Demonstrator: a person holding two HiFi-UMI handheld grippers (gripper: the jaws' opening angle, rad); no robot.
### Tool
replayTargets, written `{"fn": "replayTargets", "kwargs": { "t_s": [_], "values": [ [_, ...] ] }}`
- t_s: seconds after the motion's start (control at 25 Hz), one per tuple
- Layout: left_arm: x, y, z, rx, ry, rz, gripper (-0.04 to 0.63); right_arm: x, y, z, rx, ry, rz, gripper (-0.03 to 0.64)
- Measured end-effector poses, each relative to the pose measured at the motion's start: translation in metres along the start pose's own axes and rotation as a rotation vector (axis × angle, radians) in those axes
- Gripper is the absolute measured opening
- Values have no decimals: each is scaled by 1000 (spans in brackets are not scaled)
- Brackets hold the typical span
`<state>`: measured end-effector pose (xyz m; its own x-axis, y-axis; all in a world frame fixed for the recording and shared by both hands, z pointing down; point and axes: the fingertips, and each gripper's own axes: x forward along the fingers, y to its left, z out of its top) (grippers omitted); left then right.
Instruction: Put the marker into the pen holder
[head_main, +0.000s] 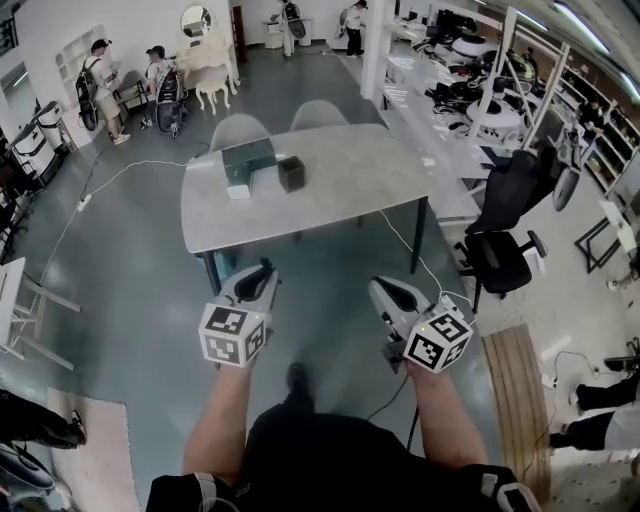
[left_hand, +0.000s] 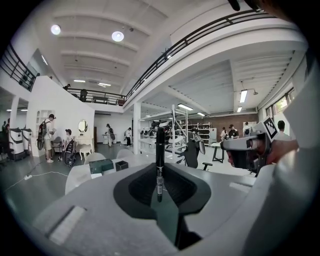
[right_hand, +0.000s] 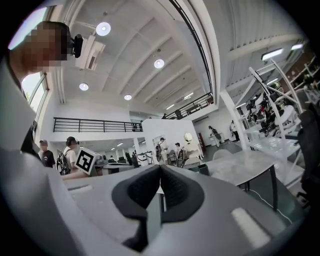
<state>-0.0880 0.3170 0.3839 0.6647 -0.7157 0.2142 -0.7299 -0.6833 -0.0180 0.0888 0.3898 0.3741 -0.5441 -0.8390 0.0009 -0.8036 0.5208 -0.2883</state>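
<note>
A black marker (left_hand: 160, 150) stands upright between the jaws of my left gripper (left_hand: 160, 172), which is shut on its lower end. In the head view the left gripper (head_main: 262, 270) and the right gripper (head_main: 384, 286) hang side by side over the floor, short of the table's near edge. The right gripper (right_hand: 160, 169) has its pads pressed together with nothing between them. A small black cube-shaped pen holder (head_main: 291, 174) sits on the grey table (head_main: 330, 200), toward its far side. From the left gripper's camera the pen holder (left_hand: 121, 165) is small and distant.
A dark green box (head_main: 247, 160) stands left of the holder. Two grey chairs (head_main: 240, 128) sit behind the table. A black office chair (head_main: 505, 250) and cluttered benches are to the right. A cable (head_main: 410, 255) runs across the floor. People stand at the far back.
</note>
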Motion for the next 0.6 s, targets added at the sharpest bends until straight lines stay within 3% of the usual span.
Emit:
{"fn": "replayTargets", "kwargs": {
  "t_s": [0.28, 0.6],
  "values": [
    [58, 56, 5, -19, -13, -17, 51, 66, -41, 10, -6, 22, -26, 3],
    [116, 163, 15, -50, -38, -9, 51, 197, -72, 20, 0, 78, -22, 3]
  ]
}}
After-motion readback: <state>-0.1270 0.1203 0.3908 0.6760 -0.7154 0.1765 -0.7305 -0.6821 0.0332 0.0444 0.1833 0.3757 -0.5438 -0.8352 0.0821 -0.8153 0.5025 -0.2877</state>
